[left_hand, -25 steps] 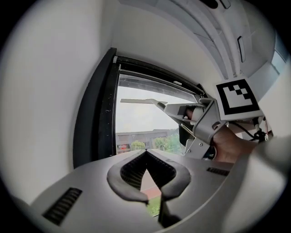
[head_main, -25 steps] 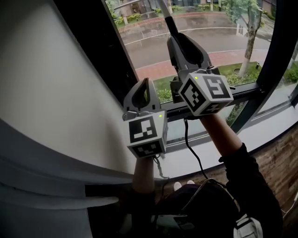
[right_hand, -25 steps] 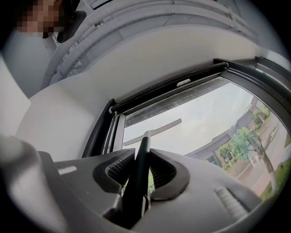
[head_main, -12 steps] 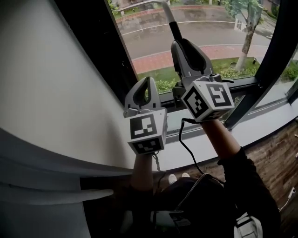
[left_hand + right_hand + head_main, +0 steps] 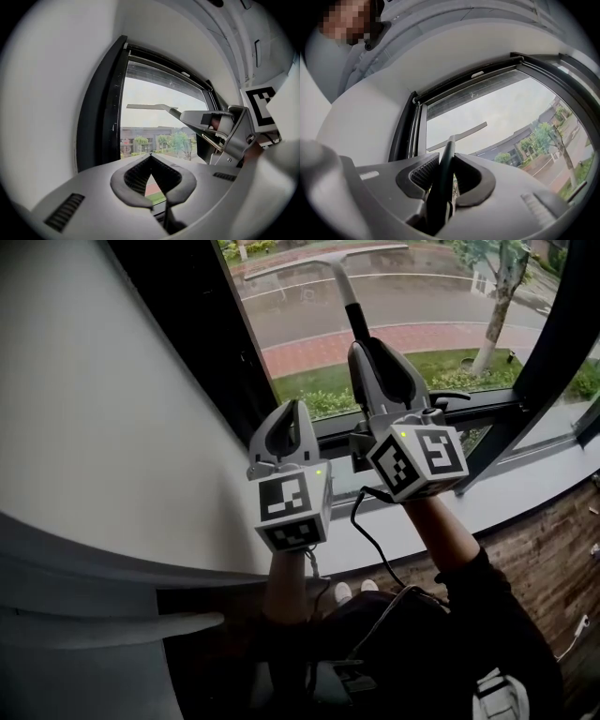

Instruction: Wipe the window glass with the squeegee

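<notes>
Gripping the squeegee [image 5: 340, 279] handle, right claw [image 5: 362, 345] clamped, handle's lower end hidden; left claw [image 5: 292, 406] pinched together, empty.

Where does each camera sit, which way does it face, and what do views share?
Head view: on the person's head, facing steeply down at the window glass; left tool, right tool and forearms show.
Left gripper view: on the left tool, looking along its shut, empty jaws at the window glass.
Right gripper view: on the right tool, looking along jaws clamped on the squeegee handle.
Shared: all show the squeegee's blade.
</notes>
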